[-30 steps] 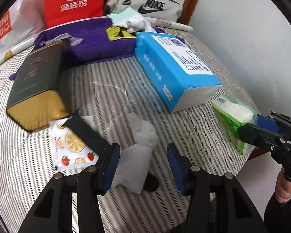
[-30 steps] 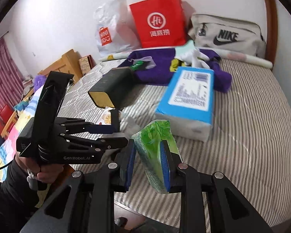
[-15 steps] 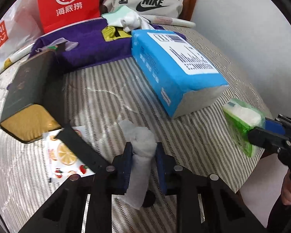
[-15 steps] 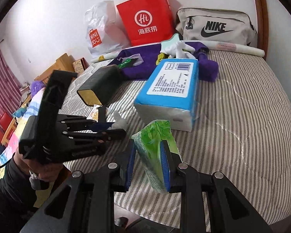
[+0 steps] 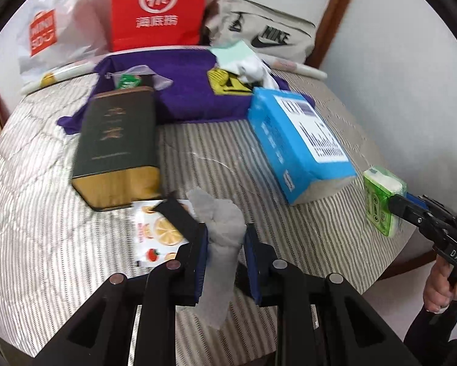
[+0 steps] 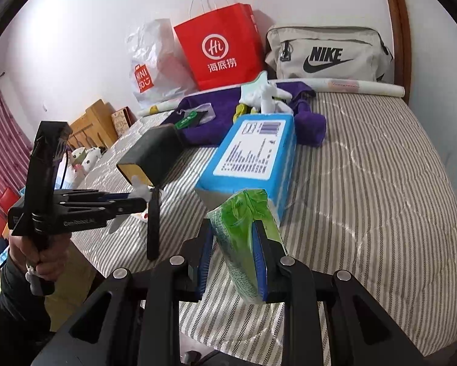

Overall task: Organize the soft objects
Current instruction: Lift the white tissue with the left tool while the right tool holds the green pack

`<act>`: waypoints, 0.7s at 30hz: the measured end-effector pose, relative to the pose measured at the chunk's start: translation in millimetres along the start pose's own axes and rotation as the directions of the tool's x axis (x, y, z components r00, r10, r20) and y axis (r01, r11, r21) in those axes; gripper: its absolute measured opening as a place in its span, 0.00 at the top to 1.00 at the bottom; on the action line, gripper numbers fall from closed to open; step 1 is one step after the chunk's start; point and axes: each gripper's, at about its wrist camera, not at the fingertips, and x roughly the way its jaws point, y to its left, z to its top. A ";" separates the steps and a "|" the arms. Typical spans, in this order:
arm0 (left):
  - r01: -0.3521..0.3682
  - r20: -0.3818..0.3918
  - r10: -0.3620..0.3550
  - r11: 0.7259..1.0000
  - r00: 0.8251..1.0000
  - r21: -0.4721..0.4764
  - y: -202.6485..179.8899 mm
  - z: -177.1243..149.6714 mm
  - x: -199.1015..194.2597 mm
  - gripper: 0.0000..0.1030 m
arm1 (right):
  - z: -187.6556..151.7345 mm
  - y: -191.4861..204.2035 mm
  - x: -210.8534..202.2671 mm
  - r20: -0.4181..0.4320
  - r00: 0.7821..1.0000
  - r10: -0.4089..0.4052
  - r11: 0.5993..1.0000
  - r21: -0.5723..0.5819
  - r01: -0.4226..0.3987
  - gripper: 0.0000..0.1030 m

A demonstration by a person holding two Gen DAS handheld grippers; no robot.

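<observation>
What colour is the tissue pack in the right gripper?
Green tissue pack, clearest in the right wrist view.

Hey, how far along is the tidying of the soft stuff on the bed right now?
Nothing looks sorted yet. In hand: the left gripper is shut on a grey sock, and the right gripper is shut on a green tissue pack, both lifted above the striped bed. Left: the purple garment, white cloth and blue tissue package lie loose.

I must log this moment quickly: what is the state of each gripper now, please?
Left gripper: closed on the grey sock.
Right gripper: closed on the green tissue pack.
</observation>
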 end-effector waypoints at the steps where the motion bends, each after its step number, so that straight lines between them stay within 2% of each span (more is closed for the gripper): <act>1: -0.008 0.008 0.008 1.000 1.000 -0.007 3.1 0.8 -3.3 0.78 | 1.7 0.5 -1.0 0.002 1.000 -0.001 1.000 -0.003 0.001 0.75; 9: -0.054 0.042 0.057 0.996 0.997 -0.067 33.9 12.3 -22.9 0.78 | 29.1 13.6 -4.9 0.028 1.000 0.001 0.999 -0.047 0.001 0.75; 21: -0.069 0.062 0.079 0.988 0.995 -0.138 72.4 29.5 -30.7 0.78 | 67.1 30.0 3.2 0.035 0.999 0.007 0.996 -0.084 -0.004 0.75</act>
